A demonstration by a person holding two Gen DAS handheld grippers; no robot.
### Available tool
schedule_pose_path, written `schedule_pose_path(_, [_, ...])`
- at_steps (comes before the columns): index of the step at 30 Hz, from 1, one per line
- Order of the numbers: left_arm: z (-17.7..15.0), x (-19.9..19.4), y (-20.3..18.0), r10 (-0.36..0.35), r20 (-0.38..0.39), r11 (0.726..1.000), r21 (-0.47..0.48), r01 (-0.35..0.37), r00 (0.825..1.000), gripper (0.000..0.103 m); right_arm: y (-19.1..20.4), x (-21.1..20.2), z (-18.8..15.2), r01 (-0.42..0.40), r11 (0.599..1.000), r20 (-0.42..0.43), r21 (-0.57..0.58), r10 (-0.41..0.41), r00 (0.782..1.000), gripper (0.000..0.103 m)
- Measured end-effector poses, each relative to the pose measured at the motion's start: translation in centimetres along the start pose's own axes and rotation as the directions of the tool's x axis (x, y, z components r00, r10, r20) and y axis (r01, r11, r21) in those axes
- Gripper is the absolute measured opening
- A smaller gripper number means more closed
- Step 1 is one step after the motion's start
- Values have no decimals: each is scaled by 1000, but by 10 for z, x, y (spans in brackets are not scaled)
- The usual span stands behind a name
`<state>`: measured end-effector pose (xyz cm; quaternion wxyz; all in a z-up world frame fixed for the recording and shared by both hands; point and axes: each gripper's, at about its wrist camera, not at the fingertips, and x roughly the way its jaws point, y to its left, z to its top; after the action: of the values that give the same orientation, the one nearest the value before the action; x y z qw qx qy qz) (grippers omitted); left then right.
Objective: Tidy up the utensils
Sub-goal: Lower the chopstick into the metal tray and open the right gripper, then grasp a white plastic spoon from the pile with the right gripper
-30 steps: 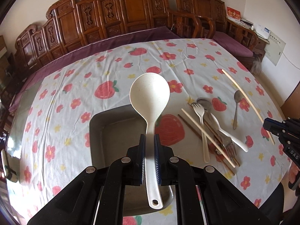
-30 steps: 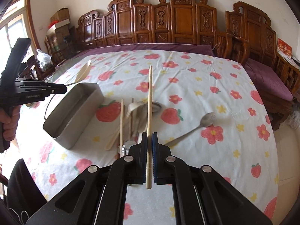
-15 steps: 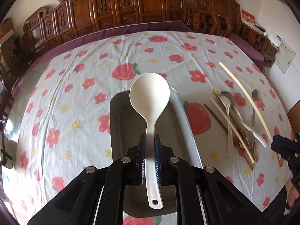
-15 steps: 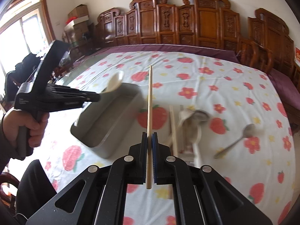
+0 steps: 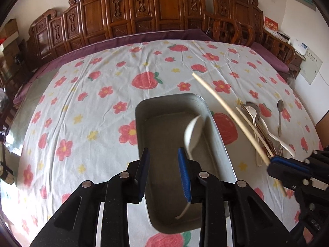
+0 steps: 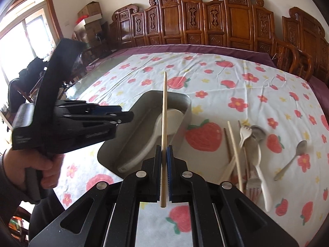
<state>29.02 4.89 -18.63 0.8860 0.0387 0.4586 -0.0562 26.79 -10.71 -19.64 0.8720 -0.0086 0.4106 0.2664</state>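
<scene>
Carved dark wooden chairs (image 5: 156, 14) are lining the far side of the strawberry-print tablecloth (image 5: 86, 94). Above the grey metal tray (image 5: 144, 111), the left gripper (image 5: 163, 160) is hanging with its jaws apart, and the white plastic ladle (image 6: 162, 127) is lying inside, its handle partly blocked from view. The right gripper (image 6: 164, 150) is pinching a pale wooden chopstick (image 6: 164, 111) upright. Loose forks and spoons (image 6: 253, 144) are overlapping beside the tray, blurred.
</scene>
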Motion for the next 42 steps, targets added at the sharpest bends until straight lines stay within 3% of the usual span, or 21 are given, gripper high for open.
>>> schedule_pose_path(8, [-15, -35, 27, -10, 71, 1000, -27, 12, 997, 34, 10, 26, 2, 8, 999, -30, 34, -7, 1000, 6])
schedule_pose_path(17, [-30, -51, 40, 1, 116, 1000, -22, 1, 993, 36, 20, 49, 6, 44, 997, -63, 71, -39, 997, 6])
schedule_pose_path(24, [-40, -54, 42, -17, 121, 999, -26, 20, 993, 36, 28, 52, 4, -6, 998, -55, 58, 10, 998, 12])
schedule_pose_path(33, [-43, -61, 21, -43, 132, 999, -6, 44, 990, 37, 2, 8, -9, -3, 999, 13, 39, 2, 1000, 12])
schedule_pose_path(36, [-42, -64, 8, -61, 144, 998, 7, 61, 988, 45, -17, -12, -19, 39, 999, 26, 11, -40, 999, 12])
schedule_pose_path(42, [-44, -65, -18, -96, 152, 995, 20, 94, 984, 46, -65, -43, -45, 165, 986, 13, -25, -165, 986, 12])
